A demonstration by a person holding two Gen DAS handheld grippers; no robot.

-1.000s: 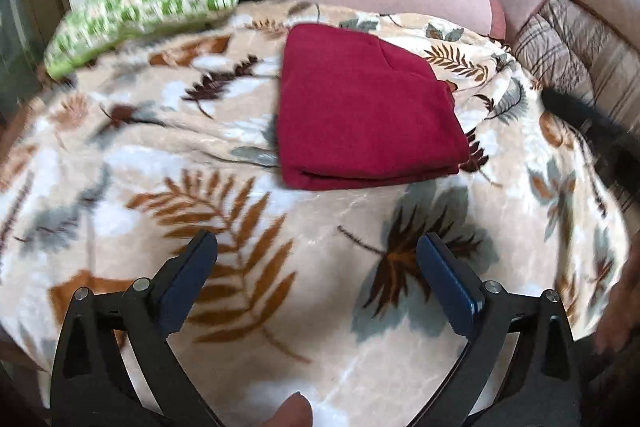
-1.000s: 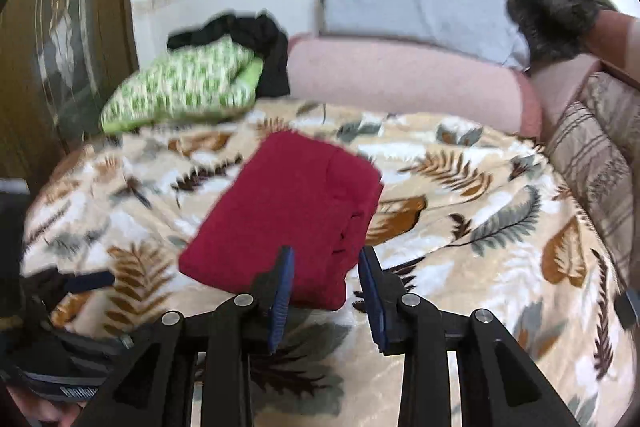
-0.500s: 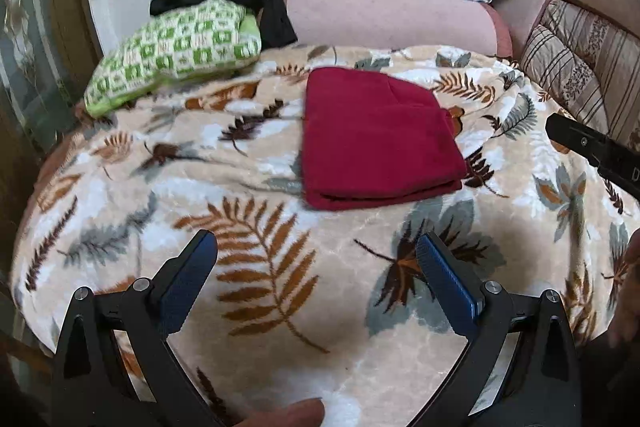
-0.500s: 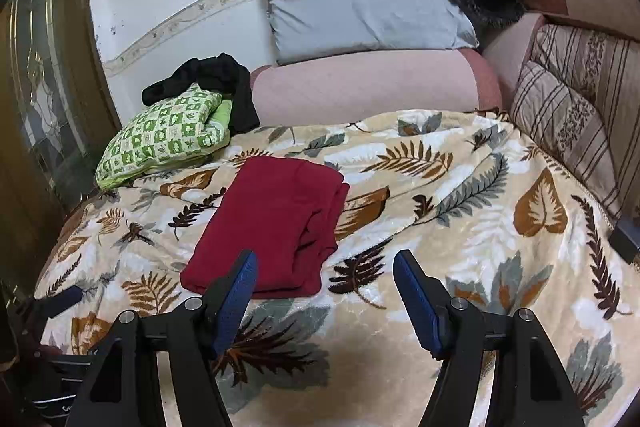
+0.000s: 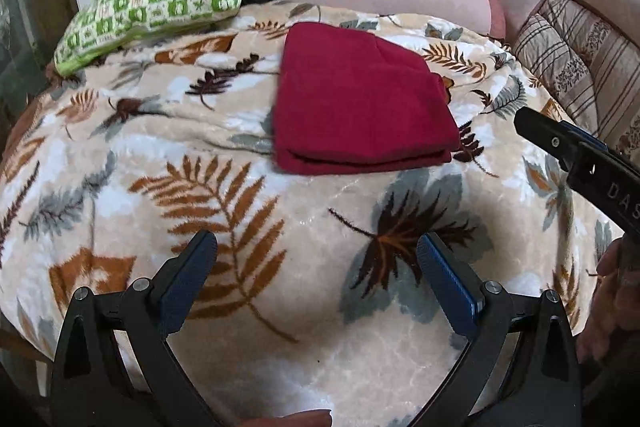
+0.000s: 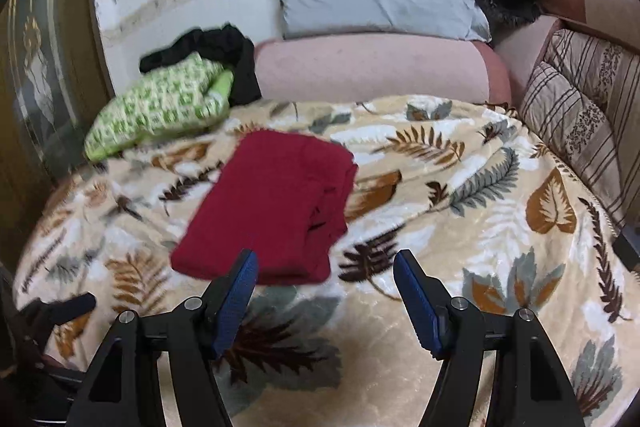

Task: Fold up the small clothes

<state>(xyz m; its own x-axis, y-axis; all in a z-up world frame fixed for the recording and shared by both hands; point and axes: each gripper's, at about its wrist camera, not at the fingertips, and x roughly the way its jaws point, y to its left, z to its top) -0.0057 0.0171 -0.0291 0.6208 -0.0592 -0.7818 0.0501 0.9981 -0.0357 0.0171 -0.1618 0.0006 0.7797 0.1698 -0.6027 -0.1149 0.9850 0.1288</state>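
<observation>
Both tools are built alike. The left gripper [image 5: 316, 273] has matte black, angular arms with triangular cut-outs, silver round screw heads at the pivots, and fingers [image 5: 448, 283] faced with ribbed blue pads. The right gripper [image 6: 325, 301] shows the same black frame, silver screws and blue ribbed fingers [image 6: 236, 303]; seen from the left wrist camera, its black side bears raised letters "DAS".

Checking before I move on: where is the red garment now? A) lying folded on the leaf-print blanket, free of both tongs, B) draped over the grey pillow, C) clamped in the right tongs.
A: the red garment lies folded flat on the leaf-print blanket, with the right tongs open and empty in front of it.
</observation>
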